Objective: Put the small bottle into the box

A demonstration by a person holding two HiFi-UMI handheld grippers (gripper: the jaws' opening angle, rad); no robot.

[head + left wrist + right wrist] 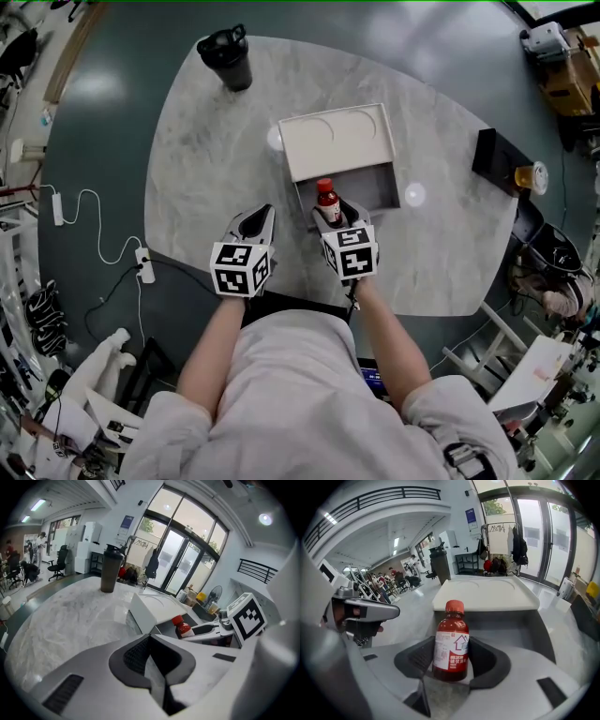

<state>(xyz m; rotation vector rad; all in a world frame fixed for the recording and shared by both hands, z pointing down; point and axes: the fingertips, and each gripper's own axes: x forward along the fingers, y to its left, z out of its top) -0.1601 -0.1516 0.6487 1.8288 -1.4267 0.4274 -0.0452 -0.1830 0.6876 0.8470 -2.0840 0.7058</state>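
Observation:
A small brown bottle (pixel 326 201) with a red cap and a white label stands upright between the jaws of my right gripper (pixel 330 216), which is shut on its lower body (pixel 451 644). It is held at the near edge of the open grey box (pixel 377 184), whose cream lid (pixel 336 141) lies back on the far side. In the right gripper view the box tray (pixel 511 630) lies just beyond the bottle. My left gripper (pixel 259 221) hovers left of the box, shut and empty, its pads (pixel 140 656) meeting. From there the bottle (pixel 182 626) shows to the right.
A black tumbler (pixel 227 58) stands at the far left of the marble table (pixel 197 178). A black block (pixel 492 155) and a small cup (pixel 531 177) sit at the right edge. A power strip (pixel 143 264) lies on the floor, left.

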